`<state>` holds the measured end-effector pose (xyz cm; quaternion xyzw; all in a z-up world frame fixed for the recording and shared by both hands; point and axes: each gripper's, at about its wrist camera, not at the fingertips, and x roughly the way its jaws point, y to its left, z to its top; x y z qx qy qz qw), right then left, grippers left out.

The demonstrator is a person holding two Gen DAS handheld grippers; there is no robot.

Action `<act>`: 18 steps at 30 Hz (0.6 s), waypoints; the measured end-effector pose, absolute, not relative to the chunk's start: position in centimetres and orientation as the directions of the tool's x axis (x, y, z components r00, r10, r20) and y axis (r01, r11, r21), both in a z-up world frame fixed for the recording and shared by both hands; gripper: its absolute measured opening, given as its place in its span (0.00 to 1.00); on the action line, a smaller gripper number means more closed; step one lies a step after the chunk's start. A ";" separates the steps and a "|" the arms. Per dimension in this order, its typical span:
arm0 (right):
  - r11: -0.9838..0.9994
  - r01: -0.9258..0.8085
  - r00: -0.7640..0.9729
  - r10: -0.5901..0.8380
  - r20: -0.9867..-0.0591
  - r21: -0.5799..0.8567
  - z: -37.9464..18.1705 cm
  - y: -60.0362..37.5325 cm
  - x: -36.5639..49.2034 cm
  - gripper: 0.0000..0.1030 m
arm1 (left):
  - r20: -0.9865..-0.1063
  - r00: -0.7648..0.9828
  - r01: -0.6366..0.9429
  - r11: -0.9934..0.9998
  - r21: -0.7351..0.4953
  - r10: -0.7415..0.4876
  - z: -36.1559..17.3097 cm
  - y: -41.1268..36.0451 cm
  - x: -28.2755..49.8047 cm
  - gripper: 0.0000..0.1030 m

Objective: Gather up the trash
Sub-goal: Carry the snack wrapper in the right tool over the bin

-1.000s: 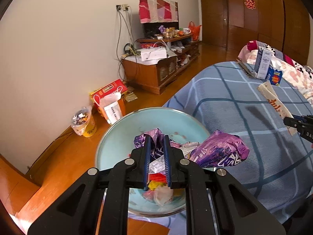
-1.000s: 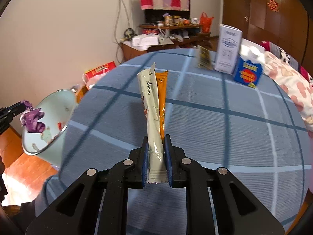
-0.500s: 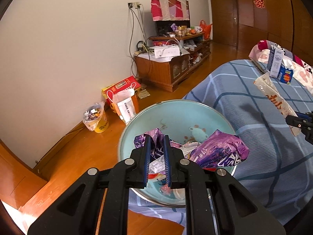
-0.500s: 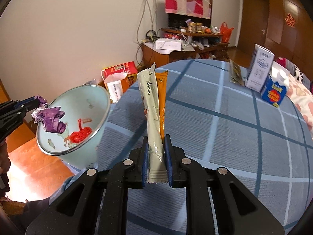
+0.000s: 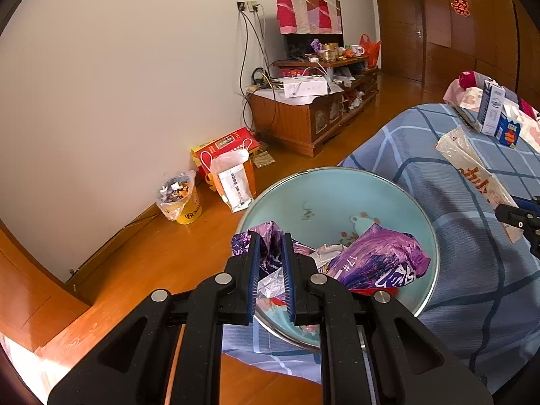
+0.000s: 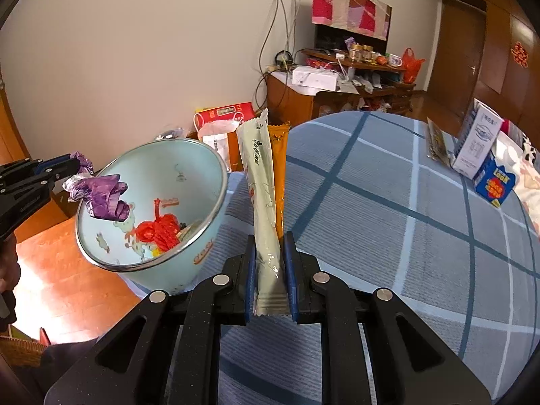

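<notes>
A pale turquoise basin (image 6: 202, 185) with small painted figures holds purple foil wrappers (image 5: 381, 263) and red scraps (image 6: 158, 229), beside a blue plaid bedspread (image 6: 388, 209) and pale green and orange packets (image 6: 263, 182).

Even, bright daylight fills both sharp views, a sunlit patch glares white on the wooden floor (image 6: 64, 290) at lower left, soft shadows fall under the basin (image 6: 189, 256), and fisheye bending curves the walls into dark corners.
</notes>
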<state>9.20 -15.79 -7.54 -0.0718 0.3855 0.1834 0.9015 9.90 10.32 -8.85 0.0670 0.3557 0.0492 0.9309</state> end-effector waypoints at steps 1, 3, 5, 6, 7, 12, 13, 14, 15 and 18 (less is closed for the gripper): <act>0.920 -0.391 0.635 0.277 -0.721 0.010 -7.5 -15.6 9.2 0.16 | -0.654 0.742 -0.048 0.986 0.162 0.144 -8.8 10.4 9.9 0.12; 0.917 -0.398 0.634 0.281 -0.721 0.007 -7.5 -15.1 9.3 0.16 | -0.655 0.740 -0.056 0.985 0.165 0.152 -8.9 10.6 9.9 0.12; 0.914 -0.406 0.633 0.283 -0.721 0.003 -7.5 -14.7 9.3 0.16 | -0.657 0.738 -0.061 0.984 0.167 0.157 -9.0 10.7 10.0 0.12; 0.913 -0.408 0.632 0.284 -0.721 0.002 -7.5 -14.5 9.3 0.16 | -0.657 0.737 -0.064 0.984 0.168 0.160 -9.0 10.7 10.1 0.12; 0.911 -0.412 0.631 0.286 -0.721 0.001 -7.5 -14.4 9.3 0.16 | -0.657 0.736 -0.066 0.984 0.168 0.162 -9.0 10.7 10.1 0.12; 0.904 -0.427 0.628 0.294 -0.720 -0.003 -7.2 -13.5 9.5 0.16 | -0.659 0.732 -0.079 0.982 0.171 0.174 -9.1 10.6 10.4 0.12; 0.903 -0.430 0.628 0.296 -0.720 -0.004 -7.2 -13.4 9.5 0.16 | -0.659 0.731 -0.082 0.982 0.172 0.176 -9.2 10.6 10.5 0.12; 0.901 -0.433 0.627 0.297 -0.720 -0.006 -7.2 -13.3 9.6 0.16 | -0.659 0.730 -0.084 0.982 0.172 0.178 -9.2 10.7 10.5 0.12; 0.900 -0.435 0.627 0.298 -0.720 -0.007 -7.2 -13.1 9.6 0.16 | -0.659 0.730 -0.087 0.981 0.172 0.180 -9.2 10.7 10.5 0.12; 0.896 -0.443 0.625 0.302 -0.720 -0.009 -7.1 -12.7 9.6 0.16 | -0.658 0.729 -0.097 0.980 0.172 0.188 -9.2 10.9 10.5 0.12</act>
